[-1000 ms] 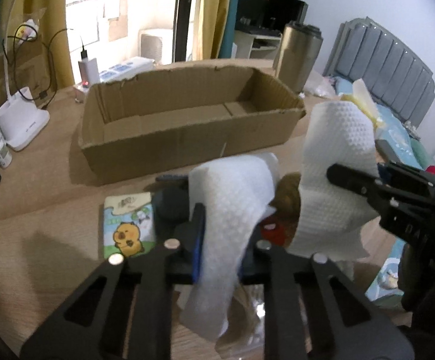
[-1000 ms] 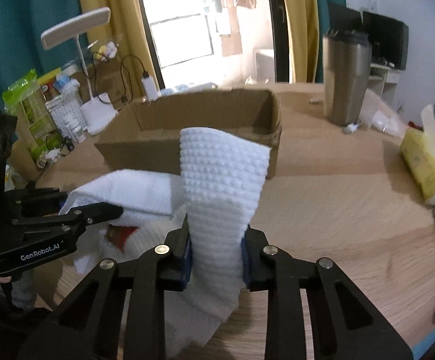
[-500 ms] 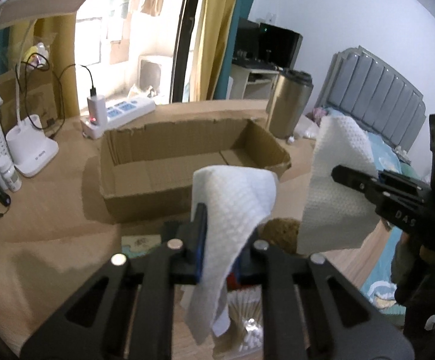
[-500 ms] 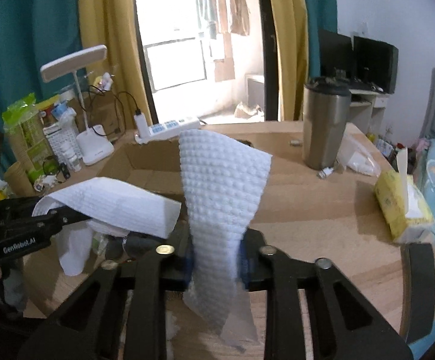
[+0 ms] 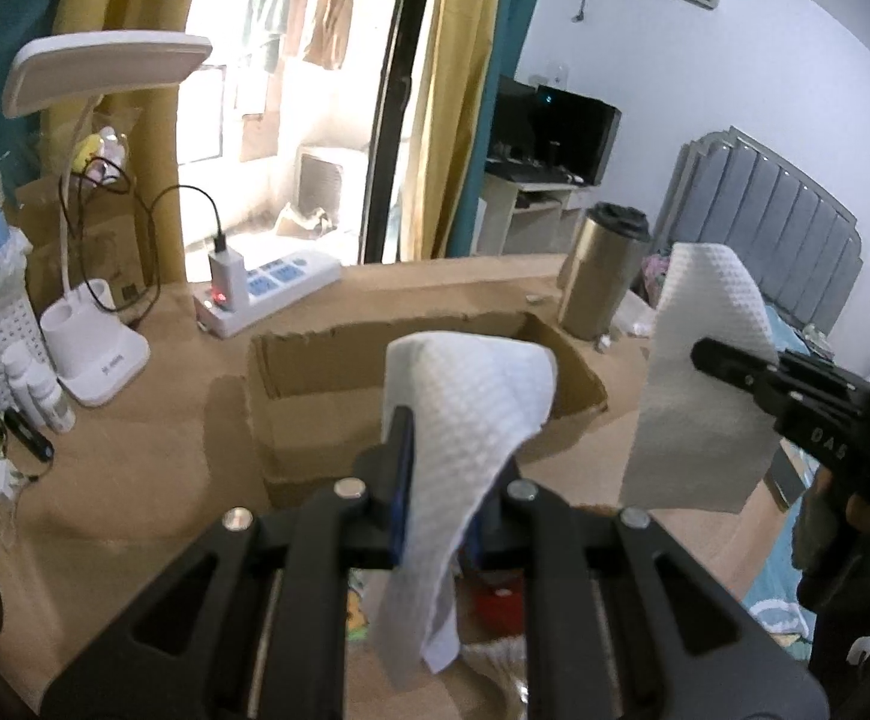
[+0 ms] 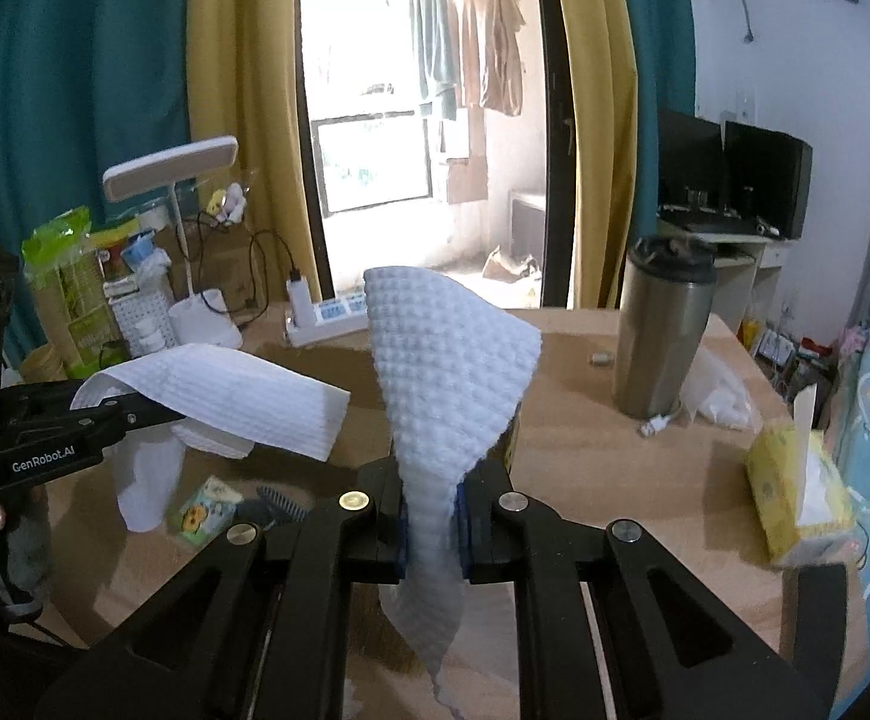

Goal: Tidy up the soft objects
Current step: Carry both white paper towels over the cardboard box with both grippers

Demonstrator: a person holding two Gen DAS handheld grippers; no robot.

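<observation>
Since a second ago both grippers have risen with the white cloth, which then sagged low over the clutter on the table and now hangs in the air, and the view has lifted off the table toward the bright doorway.

The left gripper [image 5: 435, 450] is clamped on one end of the white cloth [image 5: 465, 420]. The right gripper [image 6: 432, 516] has just pinched closed on the other end, which stands up between its blue-lined pads and folds over to the right. The cloth is white, thin and soft, with a fine quilted dot texture. It drapes in loose folds, and a free tail hangs below each gripper. It is held above the near edge of the wooden table [image 6: 585, 450], nearer than the open cardboard box [image 5: 327, 384].

In the right wrist view, white lettering on the side of the left gripper reads "GenRobot.AI". In the left wrist view the right gripper carries pale letters, seen upside down and not clearly readable. A small packet [image 6: 204, 510] printed with a yellow cartoon animal lies on the table below the cloth; its print cannot be read.

Far right stands a steel tumbler [image 6: 663, 324]. A yellow tissue pack [image 6: 795, 492] sits at the right edge, and a white desk lamp [image 5: 99, 72] and power strip [image 5: 273, 288] are far left.
</observation>
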